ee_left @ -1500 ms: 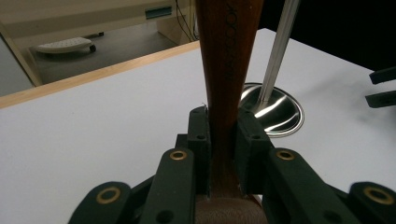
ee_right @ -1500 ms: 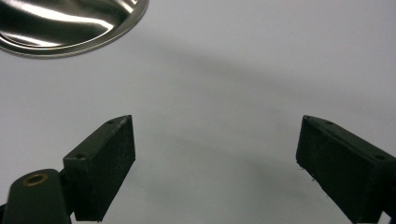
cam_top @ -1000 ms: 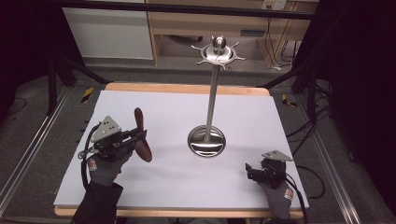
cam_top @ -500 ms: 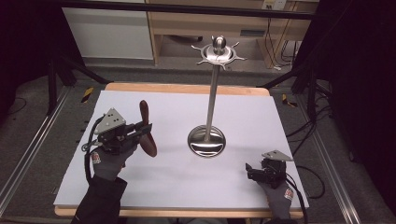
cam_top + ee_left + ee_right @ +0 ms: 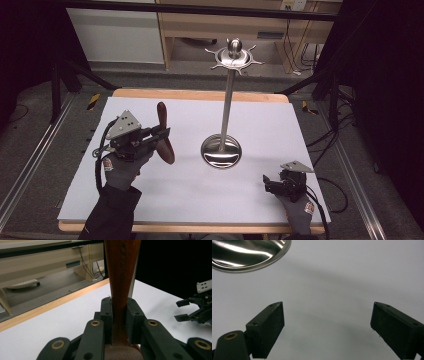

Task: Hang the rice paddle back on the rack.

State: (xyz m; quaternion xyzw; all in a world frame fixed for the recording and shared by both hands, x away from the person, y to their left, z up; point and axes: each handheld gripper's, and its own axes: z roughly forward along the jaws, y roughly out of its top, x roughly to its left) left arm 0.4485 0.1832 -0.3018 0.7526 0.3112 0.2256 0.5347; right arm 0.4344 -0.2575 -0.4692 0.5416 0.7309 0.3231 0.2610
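White tabletop [image 5: 150, 192], left claw [image 5: 162, 134] clamping wooden utensil [image 5: 164, 135], long axis upright, slightly tilted

Left gripper [image 5: 159, 136] raised, fingers [image 5: 107, 315] clamped tight; right gripper [image 5: 268, 184] low, its fingers [image 5: 267, 327] spread wide.

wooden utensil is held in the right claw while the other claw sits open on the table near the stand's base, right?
Not quite: the wooden utensil is held in the left claw, not the right. The left gripper view shows its jaws clamped on the handle. The right claw is the one that sits open on the table near the stand's base.
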